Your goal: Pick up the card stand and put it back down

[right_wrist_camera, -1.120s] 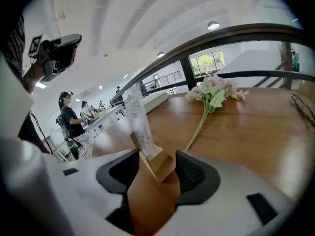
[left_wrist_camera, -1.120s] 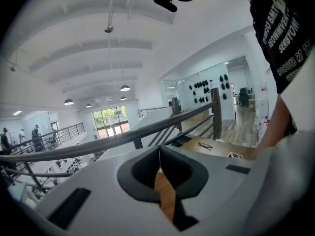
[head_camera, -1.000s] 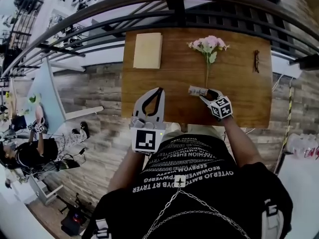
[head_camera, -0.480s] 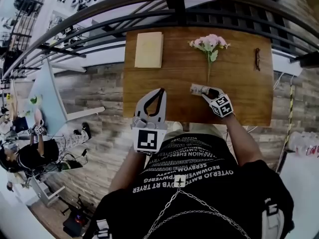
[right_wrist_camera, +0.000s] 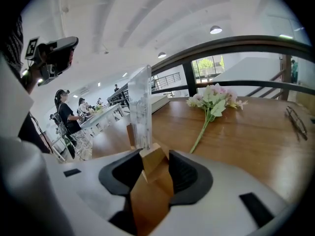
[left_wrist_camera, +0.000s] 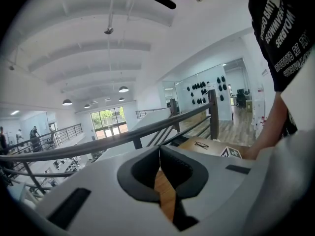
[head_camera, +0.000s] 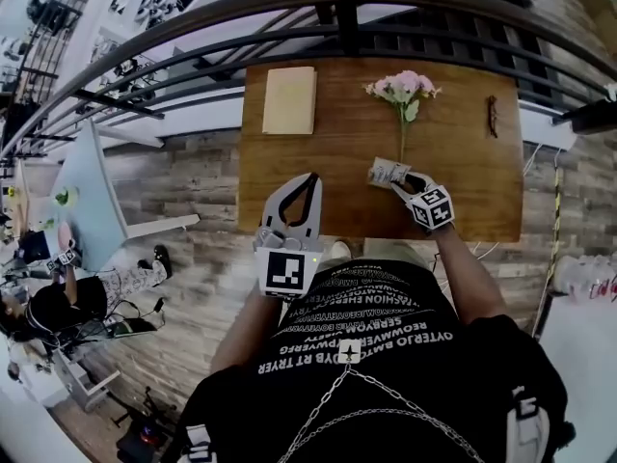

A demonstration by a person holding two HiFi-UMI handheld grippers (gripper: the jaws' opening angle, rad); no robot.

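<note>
Two tongs work at the near edge of a wooden surface [head_camera: 463,210], just ahead of the person's black printed shirt [head_camera: 371,336].

The left tongs [head_camera: 310,176] hang over the near edge, left of centre. Their tips are pressed together with nothing between them, and only bare wood shows past the pads.

To their right and slightly further in, the right tongs [head_camera: 397,177] reach toward the card stand [head_camera: 384,172]. The jaws are closing, and the stand's small wooden base fills the gap, with a dark pad against each side of it. The clear panel rises upright from that block, directly beyond the tips. The stand is near the middle of the surface, just right of centre. The views do not show whether its base is on the wood or raised off it.

Just beyond the stand lies a pink flower sprig [head_camera: 403,90], its stem pointing back at the stand and its blooms toward the far edge. At the far left of the surface a cream notebook [head_camera: 289,99] lies flat, and at the far right there is a pair of glasses [head_camera: 492,116], both well apart from the stand.

A dark metal railing [head_camera: 337,17] runs along the far edge.
</note>
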